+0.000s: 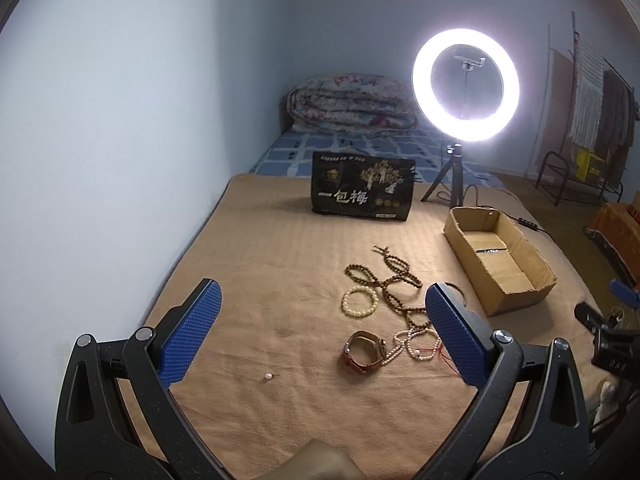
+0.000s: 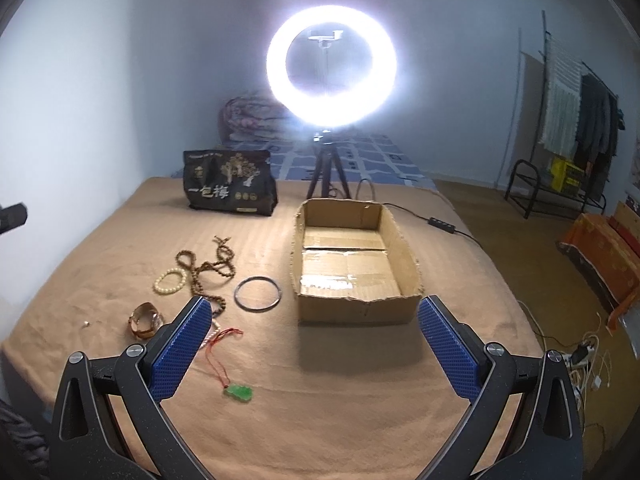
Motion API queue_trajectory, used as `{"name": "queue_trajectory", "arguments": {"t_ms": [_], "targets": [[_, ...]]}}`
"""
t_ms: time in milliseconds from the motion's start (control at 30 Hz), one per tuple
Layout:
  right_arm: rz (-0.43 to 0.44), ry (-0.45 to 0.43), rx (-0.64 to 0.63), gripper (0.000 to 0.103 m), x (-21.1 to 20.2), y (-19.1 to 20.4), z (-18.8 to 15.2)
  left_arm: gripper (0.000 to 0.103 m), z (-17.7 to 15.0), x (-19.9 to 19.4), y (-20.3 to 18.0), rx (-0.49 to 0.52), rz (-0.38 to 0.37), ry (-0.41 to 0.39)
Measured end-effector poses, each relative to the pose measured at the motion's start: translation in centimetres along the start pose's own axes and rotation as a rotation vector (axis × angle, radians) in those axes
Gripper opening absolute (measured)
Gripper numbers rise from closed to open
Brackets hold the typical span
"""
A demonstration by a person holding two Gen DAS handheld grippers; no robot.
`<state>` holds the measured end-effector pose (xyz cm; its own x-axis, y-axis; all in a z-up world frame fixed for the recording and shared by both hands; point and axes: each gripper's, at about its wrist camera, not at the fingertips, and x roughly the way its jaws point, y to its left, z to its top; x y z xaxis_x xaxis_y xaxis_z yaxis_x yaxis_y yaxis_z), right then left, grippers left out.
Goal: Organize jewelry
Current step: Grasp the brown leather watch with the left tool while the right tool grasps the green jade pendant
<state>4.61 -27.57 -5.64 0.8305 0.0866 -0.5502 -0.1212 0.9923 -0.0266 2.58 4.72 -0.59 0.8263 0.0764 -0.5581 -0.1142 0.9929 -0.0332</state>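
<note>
Jewelry lies on a tan blanket: a long brown bead necklace point(image 1: 390, 280) point(image 2: 208, 270), a cream bead bracelet point(image 1: 360, 301) point(image 2: 170, 282), a watch point(image 1: 365, 352) point(image 2: 145, 320), a small pearl strand point(image 1: 412, 346), a dark bangle point(image 2: 258, 294), a green pendant on red cord point(image 2: 239, 393) and a loose pearl point(image 1: 268, 377). An empty cardboard box point(image 2: 356, 312) point(image 1: 516, 300) stands to the right. My left gripper point(image 1: 322, 330) is open above the blanket near the watch. My right gripper point(image 2: 314, 348) is open in front of the box. Both are empty.
A black snack bag point(image 1: 362, 194) point(image 2: 230, 188) stands at the back. A lit ring light on a tripod point(image 1: 466, 86) point(image 2: 331, 66) stands behind the box, its cable point(image 2: 448, 226) trailing right. A folded quilt point(image 1: 350, 104) lies against the wall. The bed's right edge point(image 2: 516, 304) drops to the floor.
</note>
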Motion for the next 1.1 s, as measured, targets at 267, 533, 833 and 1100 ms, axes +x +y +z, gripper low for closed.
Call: {"name": "queue_trajectory", "arguments": {"t_ms": [267,533,833,1100], "targets": [[0.096,0.083,-0.101,0.102,3.1,2.2,-0.2,0.091,0.1,3.9,0.7,-0.016,-0.037,0.138],[0.236,0.224,-0.174,0.101,7.2,3.6,-1.0,0.068,-1.1,8.6,0.1,-0.011,-0.093,0.312],[0.37,0.447,-0.384,0.064,11.3,5.6,-5.6,0.046,-4.2,14.1,-0.1,-0.044,-0.175,0.494],[0.434,0.58,-0.438,0.05,13.7,5.4,-7.3,0.037,-5.5,17.9,-0.5,-0.098,-0.227,0.62]]}}
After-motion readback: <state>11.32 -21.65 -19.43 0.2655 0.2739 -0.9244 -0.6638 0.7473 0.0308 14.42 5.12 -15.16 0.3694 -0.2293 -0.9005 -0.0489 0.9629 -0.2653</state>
